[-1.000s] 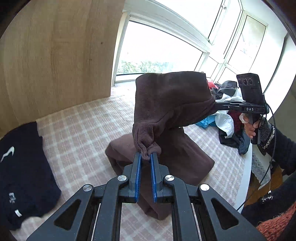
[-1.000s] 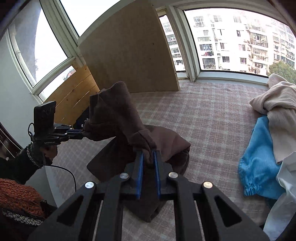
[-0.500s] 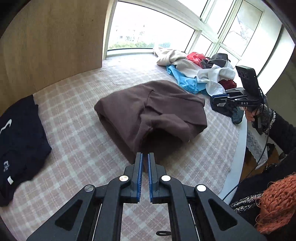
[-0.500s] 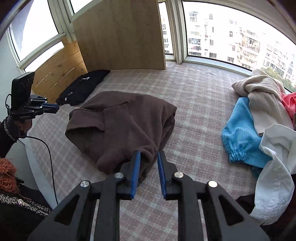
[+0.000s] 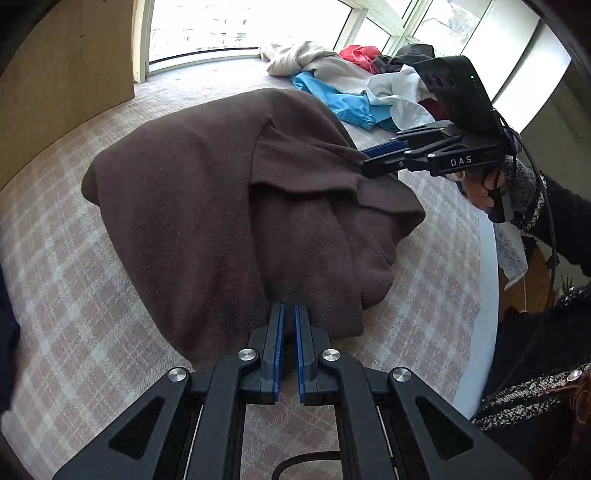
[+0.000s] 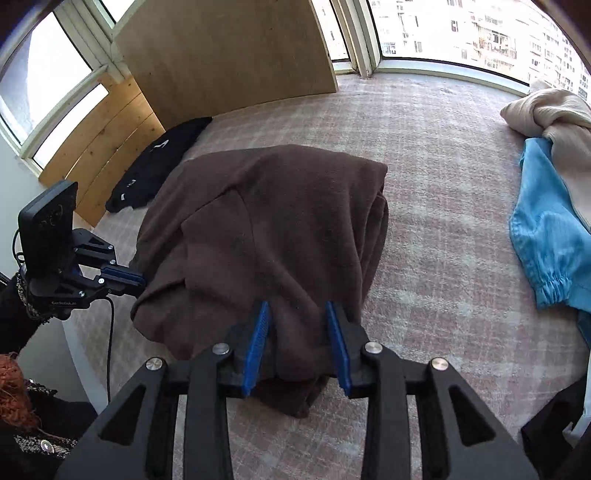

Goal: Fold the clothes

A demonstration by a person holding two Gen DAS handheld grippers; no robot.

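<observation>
The left tongs (image 5: 289,314) were nearly shut at the brown garment's (image 5: 221,192) near edge; the right tongs (image 6: 297,321) gaped wide, straddling its fold.

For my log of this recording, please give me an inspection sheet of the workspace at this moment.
Surface: pink plaid cover, lying flat.
Job's things: brown garment, roughly folded, lying on the cover.
Clutter: black garment by the wooden panel; blue garment, beige garment, white garment piled at the side.
Grippers: left gripper nearly closed at the brown garment's near edge, grip unclear; right gripper open, its fingers on either side of a fold.
Cables: black cable hanging from the left gripper.
Surroundings: wooden panel, windows.
</observation>
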